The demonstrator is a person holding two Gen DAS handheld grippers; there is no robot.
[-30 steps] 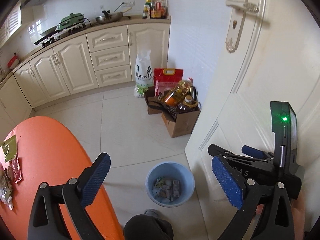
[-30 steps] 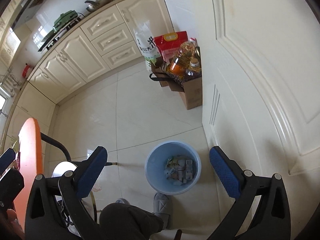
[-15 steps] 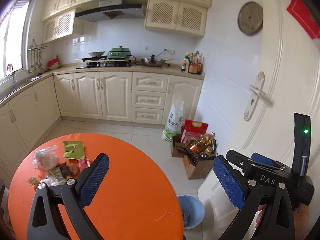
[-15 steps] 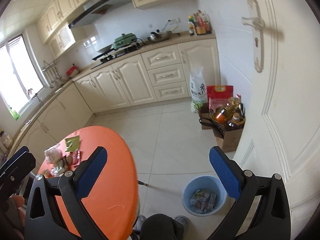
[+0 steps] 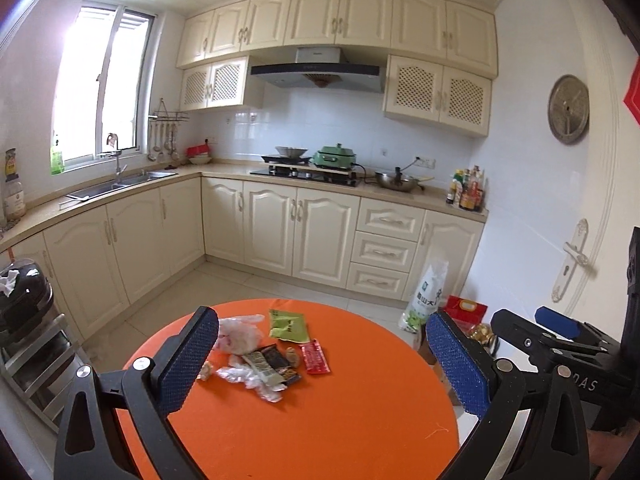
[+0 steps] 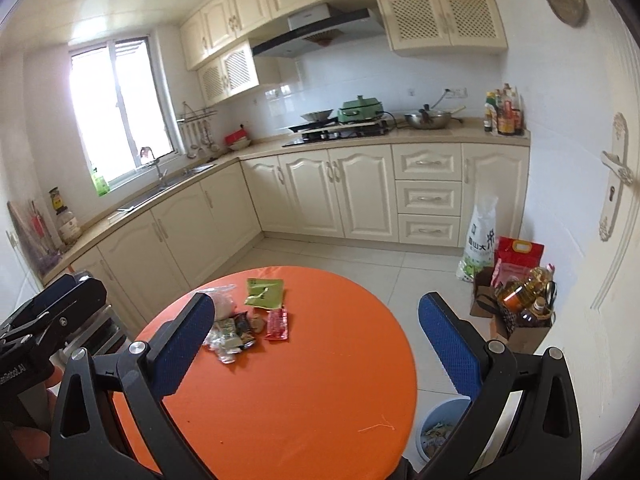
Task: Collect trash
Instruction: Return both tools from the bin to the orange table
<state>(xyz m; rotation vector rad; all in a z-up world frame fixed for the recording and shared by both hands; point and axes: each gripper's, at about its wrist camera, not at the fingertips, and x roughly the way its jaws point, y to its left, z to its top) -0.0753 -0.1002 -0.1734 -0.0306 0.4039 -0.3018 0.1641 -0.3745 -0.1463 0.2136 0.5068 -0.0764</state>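
Note:
A round orange table point(image 5: 320, 412) point(image 6: 312, 384) carries a small heap of trash at its far left: a green packet point(image 5: 289, 325) point(image 6: 265, 293), a red wrapper point(image 5: 315, 357) point(image 6: 277, 323), dark snack wrappers point(image 5: 276, 362) point(image 6: 240, 330) and crumpled clear plastic point(image 5: 240, 334) point(image 6: 222, 302). My left gripper point(image 5: 320, 364) hovers open above the table's near side, empty. My right gripper point(image 6: 316, 344) is open and empty too, held over the table. A light blue bin point(image 6: 436, 432) holding scraps stands on the floor at the table's right edge, half hidden by a finger.
Cream cabinets and a counter with a stove point(image 5: 308, 172) line the back wall. A rice sack point(image 6: 480, 240), a red bag point(image 6: 518, 254) and a cardboard box of oil bottles point(image 6: 520, 312) stand by the white door point(image 6: 600, 240). A metal rack point(image 5: 28, 344) stands left of the table.
Both grippers have tilted up from the blue bin on the floor to face the orange table and the trash heap. Both stayed open and empty.

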